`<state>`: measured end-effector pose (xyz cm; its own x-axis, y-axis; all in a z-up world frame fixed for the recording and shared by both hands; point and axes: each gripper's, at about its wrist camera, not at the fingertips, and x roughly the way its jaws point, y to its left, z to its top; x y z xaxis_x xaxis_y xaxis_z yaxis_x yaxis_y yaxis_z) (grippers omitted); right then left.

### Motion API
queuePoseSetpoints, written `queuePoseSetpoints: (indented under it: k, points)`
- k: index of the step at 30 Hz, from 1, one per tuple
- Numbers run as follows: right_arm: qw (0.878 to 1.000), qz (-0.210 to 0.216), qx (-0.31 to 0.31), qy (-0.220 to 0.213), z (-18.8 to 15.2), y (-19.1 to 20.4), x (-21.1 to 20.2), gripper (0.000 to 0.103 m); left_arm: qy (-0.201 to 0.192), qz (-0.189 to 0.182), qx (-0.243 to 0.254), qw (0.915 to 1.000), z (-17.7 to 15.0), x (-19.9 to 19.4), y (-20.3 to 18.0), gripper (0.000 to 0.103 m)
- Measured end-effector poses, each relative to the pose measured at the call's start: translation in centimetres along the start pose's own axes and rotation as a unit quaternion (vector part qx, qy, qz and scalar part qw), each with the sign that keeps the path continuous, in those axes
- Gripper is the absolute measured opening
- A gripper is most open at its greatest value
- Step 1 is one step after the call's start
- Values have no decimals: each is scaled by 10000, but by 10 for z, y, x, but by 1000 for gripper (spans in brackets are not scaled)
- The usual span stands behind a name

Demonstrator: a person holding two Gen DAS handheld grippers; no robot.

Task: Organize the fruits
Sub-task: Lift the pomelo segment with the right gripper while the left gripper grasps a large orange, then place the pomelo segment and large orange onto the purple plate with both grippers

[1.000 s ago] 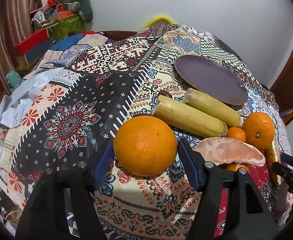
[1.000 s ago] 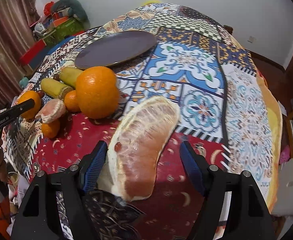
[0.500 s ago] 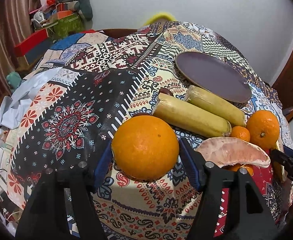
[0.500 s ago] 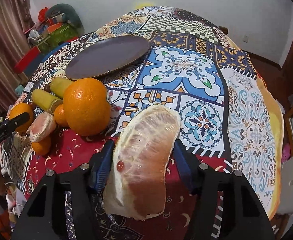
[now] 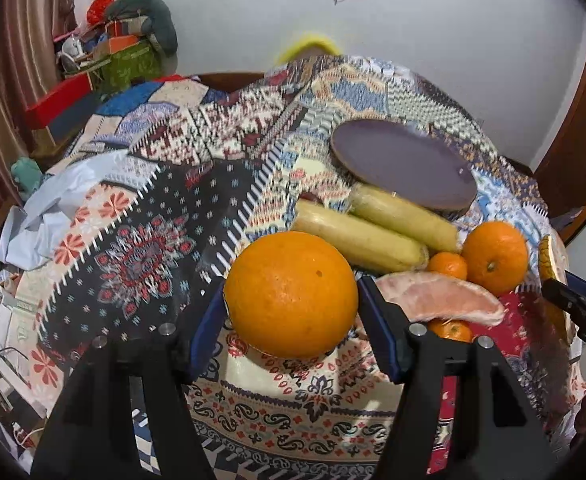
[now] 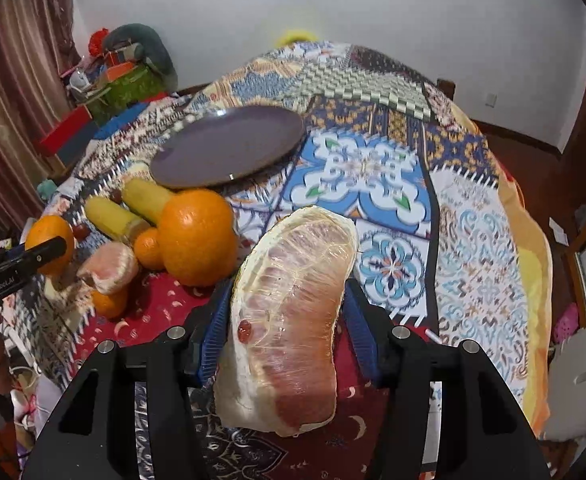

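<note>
Both hand-held grippers grasping fruit above the patterned table (image 6: 377,168)
Left hand-held gripper (image 5: 291,300) clamps the large orange (image 5: 291,294); right hand-held gripper (image 6: 287,304) is closing on the pomelo segment (image 6: 289,320), near the purple plate (image 6: 229,146)

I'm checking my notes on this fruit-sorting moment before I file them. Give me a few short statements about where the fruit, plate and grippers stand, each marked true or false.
1. The purple plate has no fruit on it. True.
2. The left gripper has a banana between its fingers. False: the big orange sits between them.
3. The right gripper is closing on the pomelo wedge. True.
4. The two corn cobs lie on the plate. False: they lie on the cloth beside it.
5. A second pomelo wedge lies among the small oranges. True.
</note>
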<state>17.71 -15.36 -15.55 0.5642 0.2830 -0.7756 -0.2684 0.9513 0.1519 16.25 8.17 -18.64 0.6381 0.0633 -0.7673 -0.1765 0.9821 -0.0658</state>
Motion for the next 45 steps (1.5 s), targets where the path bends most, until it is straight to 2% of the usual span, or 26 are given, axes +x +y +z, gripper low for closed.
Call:
queuePoseSetpoints:
  k: [10,16,24,35,45]
  points:
    - [9984,79,-63,-557,31,7,-18,51,-627,-185,160,9977,35,-38,-19,64]
    - [9962,90,-140,-855,50,9,-24,51,-875,-344,196,9954,55,-43,-31,64]
    - [9927,111,-230,-1176,75,11,-26,51,-982,-424,301,9938,79,-34,-44,64]
    - [9886,108,-404,-1443,113,16,-6,51,-1068,-507,331,9924,112,-9,-54,64]
    - [9888,209,-553,-1372,135,22,26,51,-844,-578,427,9938,131,30,-62,64]
